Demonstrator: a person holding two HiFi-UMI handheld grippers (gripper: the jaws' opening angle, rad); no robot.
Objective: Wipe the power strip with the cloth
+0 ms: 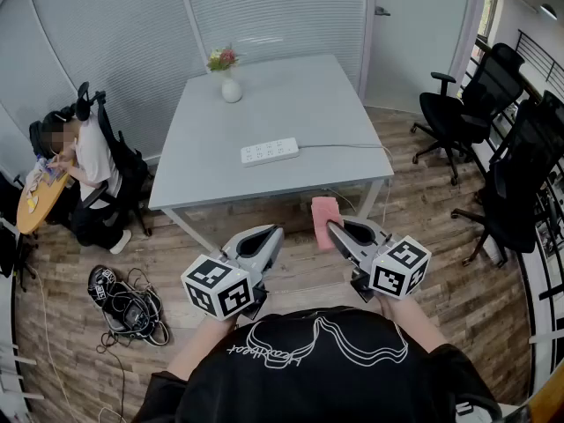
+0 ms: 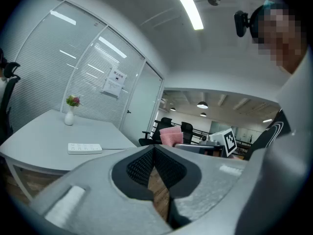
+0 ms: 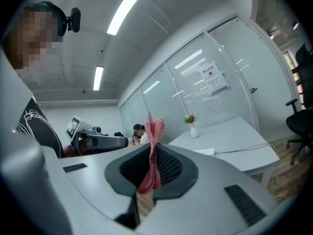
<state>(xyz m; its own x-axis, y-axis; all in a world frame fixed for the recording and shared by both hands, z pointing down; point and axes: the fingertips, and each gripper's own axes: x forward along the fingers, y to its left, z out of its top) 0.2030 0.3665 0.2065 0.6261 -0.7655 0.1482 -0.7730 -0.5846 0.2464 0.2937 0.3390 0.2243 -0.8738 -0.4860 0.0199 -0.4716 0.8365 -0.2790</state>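
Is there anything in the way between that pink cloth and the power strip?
Nothing visible. The right hand-held gripper holds the cloth short of the table, and the power strip lies on bare tabletop; the vase stands well behind it.

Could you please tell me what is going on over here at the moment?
A person stands a little way back from a grey table, holding a pair of tongs in each hand. The right tongs are shut on a pink cloth, while the left tongs are shut and empty. The white power strip lies on the table near a vase of flowers, and the cloth has not yet touched it.
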